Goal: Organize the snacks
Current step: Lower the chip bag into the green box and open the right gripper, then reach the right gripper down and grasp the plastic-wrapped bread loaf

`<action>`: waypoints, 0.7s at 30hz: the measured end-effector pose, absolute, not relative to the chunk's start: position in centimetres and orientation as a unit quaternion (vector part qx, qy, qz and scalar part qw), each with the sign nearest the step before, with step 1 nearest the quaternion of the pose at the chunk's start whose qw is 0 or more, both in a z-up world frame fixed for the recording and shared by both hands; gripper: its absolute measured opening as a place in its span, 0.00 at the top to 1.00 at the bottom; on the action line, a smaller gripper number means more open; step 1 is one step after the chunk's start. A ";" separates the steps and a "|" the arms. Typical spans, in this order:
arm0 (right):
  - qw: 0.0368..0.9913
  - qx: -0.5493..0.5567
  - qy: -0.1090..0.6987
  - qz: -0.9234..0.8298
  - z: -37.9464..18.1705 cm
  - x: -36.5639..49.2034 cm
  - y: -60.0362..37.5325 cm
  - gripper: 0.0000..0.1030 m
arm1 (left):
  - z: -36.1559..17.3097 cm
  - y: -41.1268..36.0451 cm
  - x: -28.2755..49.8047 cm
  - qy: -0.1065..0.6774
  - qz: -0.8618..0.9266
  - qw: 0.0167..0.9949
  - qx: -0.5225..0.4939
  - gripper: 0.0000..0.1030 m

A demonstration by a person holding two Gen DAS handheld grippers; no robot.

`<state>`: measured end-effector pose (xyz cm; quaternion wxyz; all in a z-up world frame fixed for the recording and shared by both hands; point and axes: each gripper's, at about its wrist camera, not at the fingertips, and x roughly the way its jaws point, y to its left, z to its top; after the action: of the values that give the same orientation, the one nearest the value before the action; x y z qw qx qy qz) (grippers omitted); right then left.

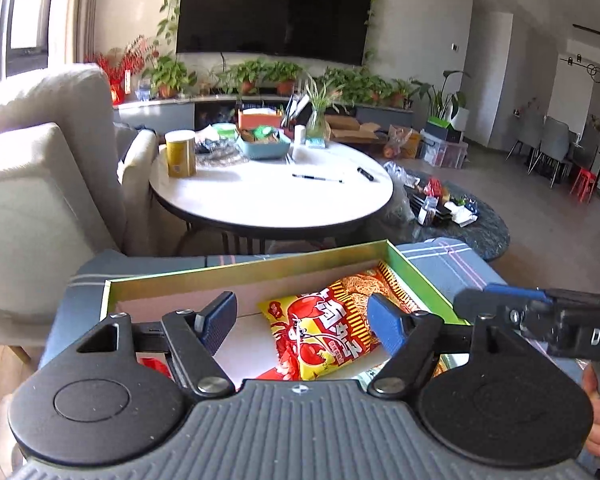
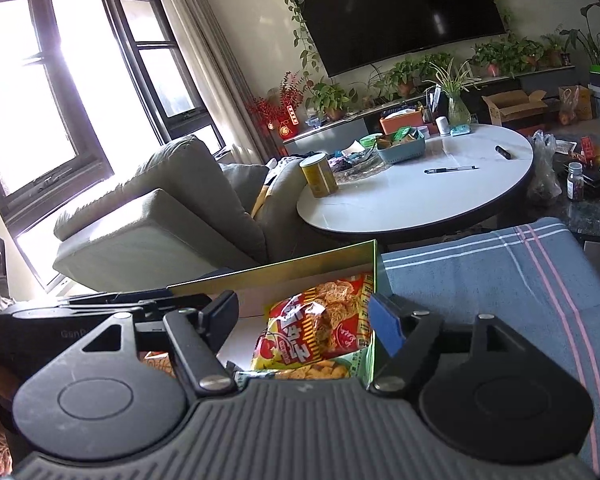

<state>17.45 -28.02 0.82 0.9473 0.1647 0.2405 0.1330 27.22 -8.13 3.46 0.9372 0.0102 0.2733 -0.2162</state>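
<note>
A green-walled box (image 1: 236, 270) sits on a blue striped cloth (image 1: 444, 264). A red and yellow snack bag with a lobster picture (image 1: 324, 324) lies in its right half. My left gripper (image 1: 300, 322) is open and empty just above the box, its jaws either side of the bag. The right gripper's body (image 1: 540, 320) shows at the right over the box wall. In the right wrist view the same bag (image 2: 316, 328) lies against the box's right wall (image 2: 374, 264), with another orange snack pack (image 2: 320, 370) below it. My right gripper (image 2: 300, 320) is open and empty above them.
A white round table (image 1: 272, 196) stands beyond the box with a yellow can (image 1: 180, 154), a blue basket of snacks (image 1: 264, 144), pens and a vase. A beige sofa (image 1: 48, 184) is at the left. A dark low table (image 1: 472, 224) with clutter is at the right.
</note>
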 end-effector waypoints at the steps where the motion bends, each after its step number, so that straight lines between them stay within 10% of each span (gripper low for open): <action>1: 0.948 0.160 0.241 0.135 1.0 16.9 -27.8 0.24 | 3.7 -7.7 26.6 0.269 -0.215 0.939 0.011 0.30; 21: 0.922 0.125 0.332 0.155 -0.6 10.9 -20.5 0.24 | 1.0 0.8 17.0 0.312 -0.155 0.937 -0.039 0.30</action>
<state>10.87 -20.53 -0.56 0.9219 0.1251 0.3325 0.1548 16.98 0.79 0.96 0.9365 -0.0392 0.3118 -0.1555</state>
